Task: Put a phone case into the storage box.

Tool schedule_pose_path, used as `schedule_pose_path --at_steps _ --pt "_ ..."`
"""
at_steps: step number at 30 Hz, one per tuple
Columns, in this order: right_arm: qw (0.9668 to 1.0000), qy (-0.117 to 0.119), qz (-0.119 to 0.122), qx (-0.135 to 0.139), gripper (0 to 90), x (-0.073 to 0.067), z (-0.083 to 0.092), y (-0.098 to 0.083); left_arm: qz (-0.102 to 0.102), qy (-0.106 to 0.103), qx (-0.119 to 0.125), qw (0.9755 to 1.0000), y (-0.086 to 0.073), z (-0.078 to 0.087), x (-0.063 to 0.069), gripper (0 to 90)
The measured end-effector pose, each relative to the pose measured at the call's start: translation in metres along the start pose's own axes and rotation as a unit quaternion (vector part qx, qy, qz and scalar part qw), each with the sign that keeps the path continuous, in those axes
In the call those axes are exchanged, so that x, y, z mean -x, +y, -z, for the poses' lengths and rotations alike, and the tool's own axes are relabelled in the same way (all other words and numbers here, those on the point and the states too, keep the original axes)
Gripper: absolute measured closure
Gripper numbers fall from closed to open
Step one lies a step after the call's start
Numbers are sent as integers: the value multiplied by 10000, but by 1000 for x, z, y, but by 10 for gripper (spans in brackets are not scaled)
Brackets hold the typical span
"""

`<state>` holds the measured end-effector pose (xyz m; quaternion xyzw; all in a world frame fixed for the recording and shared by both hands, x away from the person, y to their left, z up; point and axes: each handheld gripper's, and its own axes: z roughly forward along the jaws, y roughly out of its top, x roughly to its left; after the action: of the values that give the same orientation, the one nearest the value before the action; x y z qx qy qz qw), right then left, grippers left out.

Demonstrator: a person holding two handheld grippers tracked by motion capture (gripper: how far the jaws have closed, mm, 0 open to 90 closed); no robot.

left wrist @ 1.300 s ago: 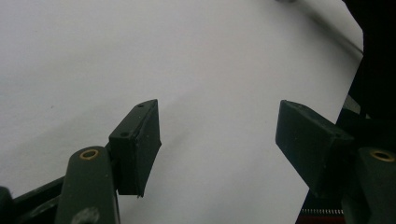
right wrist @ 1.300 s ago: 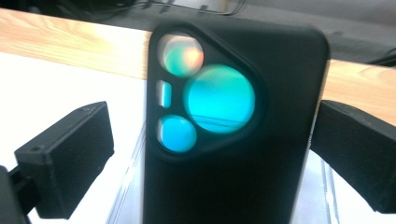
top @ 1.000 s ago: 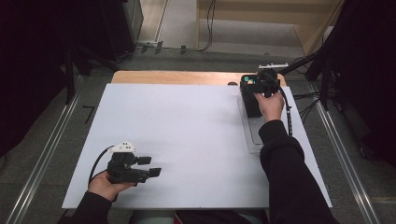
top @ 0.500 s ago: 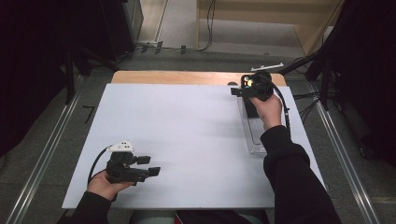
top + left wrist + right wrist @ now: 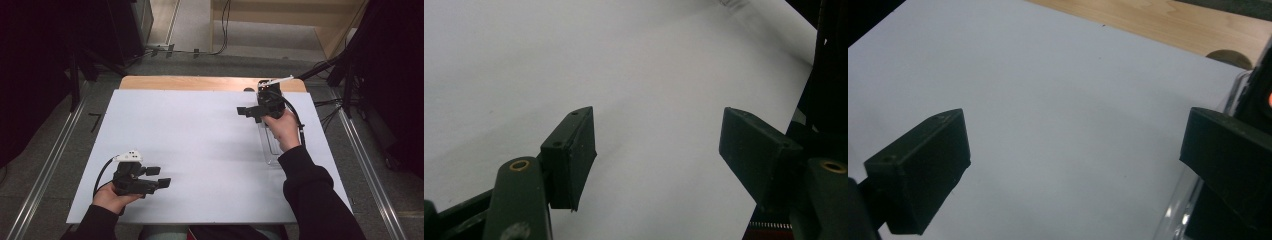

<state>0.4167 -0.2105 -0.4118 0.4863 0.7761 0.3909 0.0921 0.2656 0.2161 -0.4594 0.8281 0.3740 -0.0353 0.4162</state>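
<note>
A clear plastic tray (image 5: pixel 270 145) is seen at the right side of the white counter (image 5: pixel 200 150), lying lengthwise just beside the right edge, partly under the person's right hand (image 5: pixel 284 129). In the right gripper view its transparent rim (image 5: pixel 1198 195) is glimpsed at the lower right, with something dark inside it that cannot be identified. The tray is judged to be light, thin-walled and rigid but somewhat brittle, with a glossy wall that is likely to slip under hard pads; a hold across one long rim, near the middle, is judged the safest, with gentle pressure only.

The right tongs (image 5: pixel 249 111) are held above the far end of the tray, pointing toward the middle of the counter, spread wide with nothing between them. The left tongs (image 5: pixel 159 177) are held low over the near left part of the counter, well apart from the tray, likewise spread and empty.

No brand, label or legible writing is found on the tray, the tongs or the counter.
</note>
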Motion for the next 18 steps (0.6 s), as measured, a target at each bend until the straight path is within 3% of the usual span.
schedule_pose_path --at_steps 8,10,15,18 --pt "9996 254 115 7 61 -13 3 -9 -5 -21 -6 10000 1 0 -1 308" --pt "9994 322 139 -43 127 -16 3 -11 1 -23 -7 10000 1 0 -2 308" --pt "9979 597 198 -161 128 -21 4 -18 -12 -34 1 10000 1 1 -2 308" --pt "9974 640 257 -197 128 -24 5 -22 -18 -57 5 10000 2 1 -2 308"
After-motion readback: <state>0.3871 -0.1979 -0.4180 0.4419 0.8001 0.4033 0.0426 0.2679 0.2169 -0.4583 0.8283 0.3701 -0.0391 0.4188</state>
